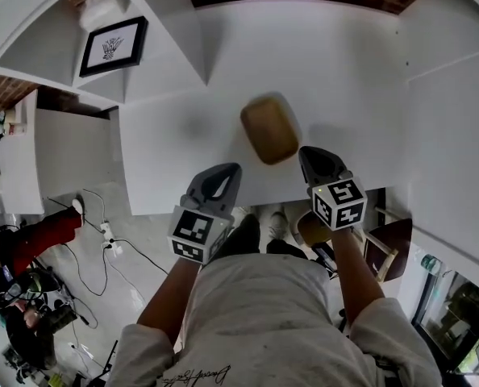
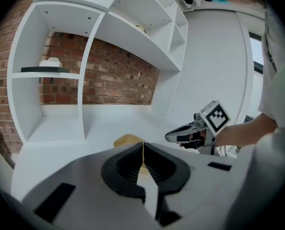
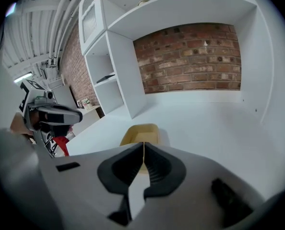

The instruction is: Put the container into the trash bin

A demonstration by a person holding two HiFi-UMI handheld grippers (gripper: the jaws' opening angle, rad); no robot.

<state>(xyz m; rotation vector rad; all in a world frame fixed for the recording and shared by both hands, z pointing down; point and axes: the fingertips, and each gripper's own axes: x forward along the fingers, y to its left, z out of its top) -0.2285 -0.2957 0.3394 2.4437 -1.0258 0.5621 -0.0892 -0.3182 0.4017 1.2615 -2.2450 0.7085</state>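
A tan rounded-rectangular container (image 1: 269,127) lies open side up on the white desk (image 1: 175,135), near its front edge. It also shows just past the jaw tips in the left gripper view (image 2: 127,140) and in the right gripper view (image 3: 140,133). My left gripper (image 1: 222,176) hovers at the desk's front edge, left of and nearer than the container, jaws shut with nothing in them. My right gripper (image 1: 314,158) sits just right of the container, apart from it, also shut and holding nothing. No trash bin is in view.
White shelving (image 1: 54,47) with a framed picture (image 1: 113,45) stands at the left, a brick wall (image 3: 190,56) behind the desk. Cables (image 1: 102,240) and a red object (image 1: 42,236) lie on the floor at left. A dark chair (image 1: 387,248) stands under the desk's right end.
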